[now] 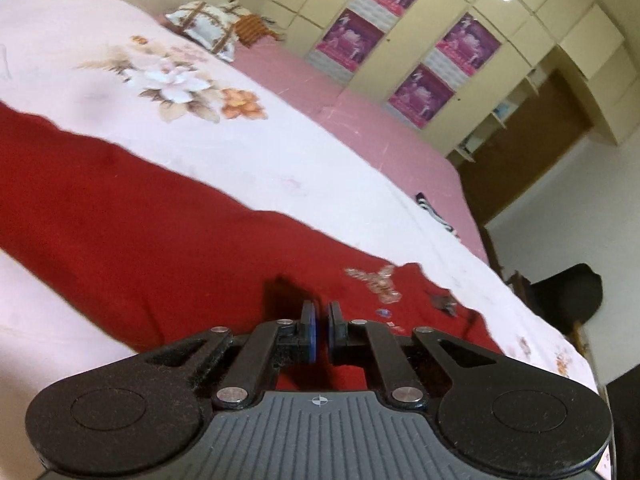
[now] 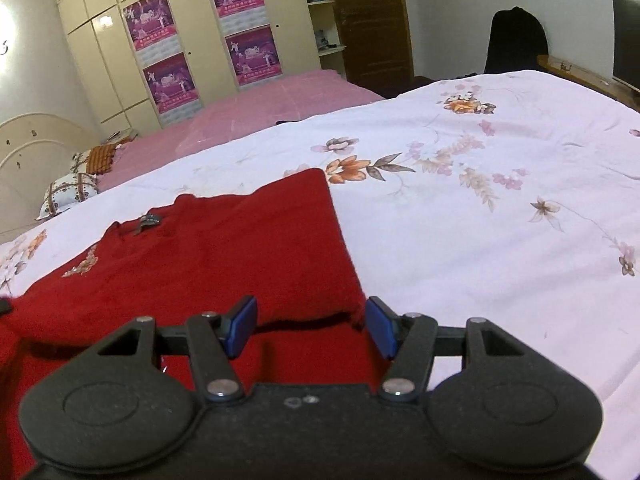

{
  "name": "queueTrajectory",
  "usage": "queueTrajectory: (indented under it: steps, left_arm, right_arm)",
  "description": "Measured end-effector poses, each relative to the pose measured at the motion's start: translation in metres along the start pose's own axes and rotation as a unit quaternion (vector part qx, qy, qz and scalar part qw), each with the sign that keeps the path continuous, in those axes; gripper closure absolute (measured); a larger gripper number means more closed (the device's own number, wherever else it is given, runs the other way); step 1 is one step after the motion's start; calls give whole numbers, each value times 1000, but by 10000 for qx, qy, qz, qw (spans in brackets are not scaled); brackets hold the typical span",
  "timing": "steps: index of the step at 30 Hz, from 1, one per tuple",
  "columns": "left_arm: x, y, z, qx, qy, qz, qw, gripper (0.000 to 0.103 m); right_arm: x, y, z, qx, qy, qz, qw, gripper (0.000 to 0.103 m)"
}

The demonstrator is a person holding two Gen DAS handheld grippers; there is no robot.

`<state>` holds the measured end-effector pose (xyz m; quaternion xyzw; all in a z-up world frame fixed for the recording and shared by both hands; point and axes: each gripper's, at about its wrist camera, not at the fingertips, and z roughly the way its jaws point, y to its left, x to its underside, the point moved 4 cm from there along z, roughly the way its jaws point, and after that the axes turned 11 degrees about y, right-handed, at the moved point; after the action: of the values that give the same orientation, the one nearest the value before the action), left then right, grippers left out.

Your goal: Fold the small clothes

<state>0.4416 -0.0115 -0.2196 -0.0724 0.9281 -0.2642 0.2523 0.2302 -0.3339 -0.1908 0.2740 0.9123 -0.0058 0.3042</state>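
One red garment [image 2: 224,256], two pillows [image 2: 70,194], four posters [image 2: 150,22]

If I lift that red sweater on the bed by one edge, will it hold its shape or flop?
Probably flop: the red sweater lies flat, with a folded edge drooping softly near the open right tool. Its fuzzy knit should grip the pads rather than slip. It looks thick, so somewhat heavy for its size; the sheet beneath may drag a little.

Red garment [image 2: 224,248] with beaded motif, white floral bedspread [image 2: 480,240], pink sheet [image 1: 360,120], purple posters [image 2: 244,20], blue-padded black tongs [image 2: 311,326]
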Motion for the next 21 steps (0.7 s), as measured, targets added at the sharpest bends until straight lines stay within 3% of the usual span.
queueTrajectory:
  steps: [6, 7, 8, 10, 13, 16, 21]
  left_arm:
    - [11, -3, 12, -65, 218, 248, 9994, 98]
    - [12, -5, 11, -112, 194, 302, 9993, 98]
    - [12, -7, 10, -133, 196, 366, 9990, 98]
    - [13, -12, 7, -147, 212, 455, 9986, 97]
    - [17, -25, 1, -45, 142, 586, 9982, 97]
    - [23, -35, 4, -97, 199, 734, 9971, 97]
    - [22, -26, -15, -332, -120, 654, 9972, 97]
  right_arm:
    - [-14, -14, 25, 244, 163, 263, 9992, 41]
    - [-15, -16, 30, 174, 263, 280, 9991, 49]
    - [-15, -17, 36, -2, 458, 275, 9986, 77]
    - [-15, -21, 41, -240, 616, 412, 9970, 83]
    - [-15, -23, 37, -152, 587, 221, 9979, 89]
    - [-14, -28, 37, -154, 641, 312, 9973, 87]
    - [-26, -29, 26, -378, 385, 397, 9978, 60]
